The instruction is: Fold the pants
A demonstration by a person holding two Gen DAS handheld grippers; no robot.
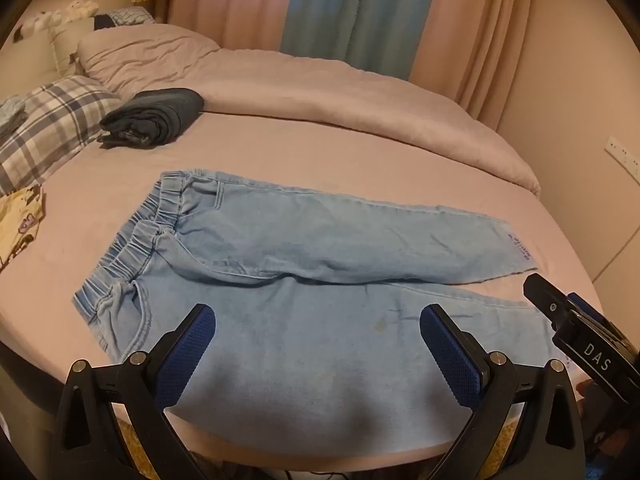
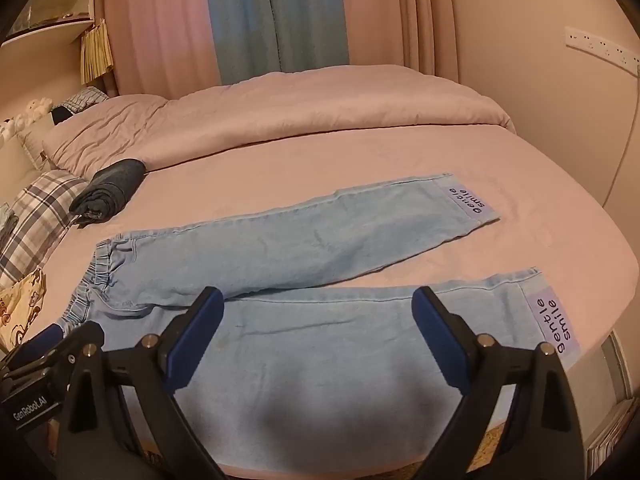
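Note:
Light blue denim pants lie flat on the pink bed, elastic waistband at the left, both legs stretched to the right and slightly apart. They also show in the right wrist view, with "gentle smile" patches at the leg ends. My left gripper is open and empty above the near leg close to the hip. My right gripper is open and empty above the near leg, further toward the hem. The right gripper also shows at the left wrist view's right edge.
A folded dark garment lies at the back left near a plaid pillow. A bunched pink duvet runs along the back. The bed's front edge is right below the grippers. Curtains and a wall stand behind.

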